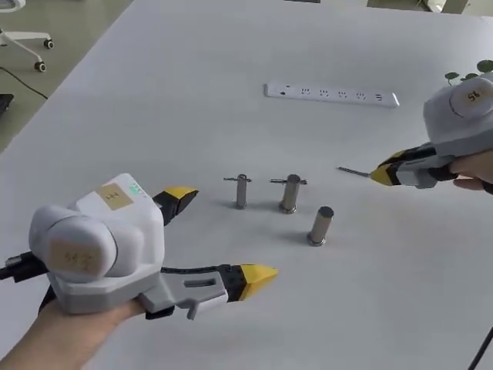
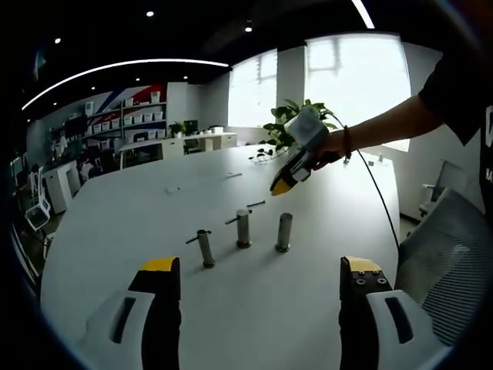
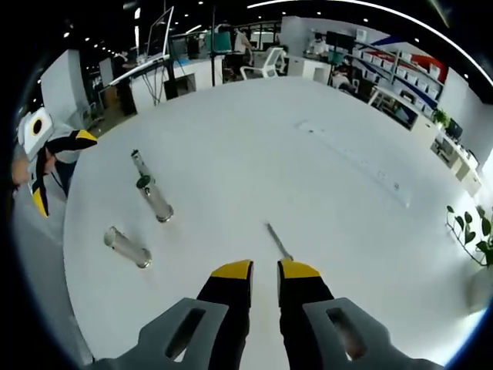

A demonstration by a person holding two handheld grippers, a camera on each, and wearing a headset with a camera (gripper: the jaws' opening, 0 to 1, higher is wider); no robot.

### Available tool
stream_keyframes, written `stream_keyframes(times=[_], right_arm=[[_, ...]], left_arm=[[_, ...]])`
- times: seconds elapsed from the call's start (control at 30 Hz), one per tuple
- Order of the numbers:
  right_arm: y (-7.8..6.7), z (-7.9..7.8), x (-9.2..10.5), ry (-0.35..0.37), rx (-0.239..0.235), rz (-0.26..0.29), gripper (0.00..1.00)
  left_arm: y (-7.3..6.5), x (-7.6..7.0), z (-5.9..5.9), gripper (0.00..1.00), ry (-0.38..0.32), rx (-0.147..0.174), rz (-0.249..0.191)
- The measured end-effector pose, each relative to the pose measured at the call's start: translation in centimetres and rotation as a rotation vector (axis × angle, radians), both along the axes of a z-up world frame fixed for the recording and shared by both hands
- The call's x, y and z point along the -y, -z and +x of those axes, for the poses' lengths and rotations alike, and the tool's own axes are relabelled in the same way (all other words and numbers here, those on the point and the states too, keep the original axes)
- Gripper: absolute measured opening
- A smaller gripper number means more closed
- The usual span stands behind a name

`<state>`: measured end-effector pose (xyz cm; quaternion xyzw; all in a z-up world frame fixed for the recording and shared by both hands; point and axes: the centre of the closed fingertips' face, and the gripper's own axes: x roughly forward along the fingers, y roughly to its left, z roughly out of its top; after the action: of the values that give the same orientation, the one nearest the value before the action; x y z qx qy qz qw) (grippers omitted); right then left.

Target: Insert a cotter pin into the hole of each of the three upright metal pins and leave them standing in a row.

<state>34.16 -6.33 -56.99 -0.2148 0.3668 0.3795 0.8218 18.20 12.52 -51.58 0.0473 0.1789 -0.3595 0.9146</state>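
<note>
Clamped between the near-shut jaws of the right gripper: thin grey metal cotter pin, poking toward 9 o'clock over the white matte table. Wide apart and empty at 7 o'clock: left gripper.

Standing mid-table: three short polished steel cylinder pins. Fitted with crosswise cotter pins: far-left pin and middle pin, side by side. Bare: third pin, at 4 o'clock of the middle pin, out of line with the other two.

Risks, judged from here:
- Tipping the third pin on contact: narrow base, slick table, no bracing from the left gripper.
- Missing the small cross hole with an off-angle approach; cannot tell which way the hole faces.
- Swivel or slip of the cotter pin in the jaws under push: thin, round, smooth wire.
- Crooked row unless the third pin gets nudged into line; possible knock on the middle pin while doing so.

Materials: hard shiny cylinders, stiff wire, yellow-tipped black jaws on grey plastic bodies. White plastic power strip at 12 o'clock, well apart.
</note>
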Motion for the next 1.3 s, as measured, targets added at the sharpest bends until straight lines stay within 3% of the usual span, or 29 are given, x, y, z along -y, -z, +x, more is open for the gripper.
stream_keyframes(times=[0.13, 0.6, 0.8, 1.07, 1.3], right_arm=[[0.8, 1.0, 0.3, -0.03, 0.001, -0.043, 0.07], [3.3, 3.8, 1.1, -0.083, -0.046, -0.09, 0.05], [3.7, 4.1, 1.0, -0.105, -0.076, -0.095, 0.03], [4.2, 3.2, 0.6, -0.165, -0.127, -0.128, 0.02], [4.1, 3.3, 0.4, -0.194, -0.129, -0.165, 0.0]], left_arm=[[0.1, 0.1, -0.1, 0.83, 0.005, -0.004, -0.003], [0.5, 0.1, -0.2, 0.81, 0.006, -0.03, -0.018], [0.6, 0.0, -0.2, 0.8, 0.001, -0.034, -0.023], [0.7, -0.1, -0.2, 0.78, 0.002, -0.04, -0.024], [0.7, -0.1, -0.2, 0.76, 0.003, -0.041, -0.022]])
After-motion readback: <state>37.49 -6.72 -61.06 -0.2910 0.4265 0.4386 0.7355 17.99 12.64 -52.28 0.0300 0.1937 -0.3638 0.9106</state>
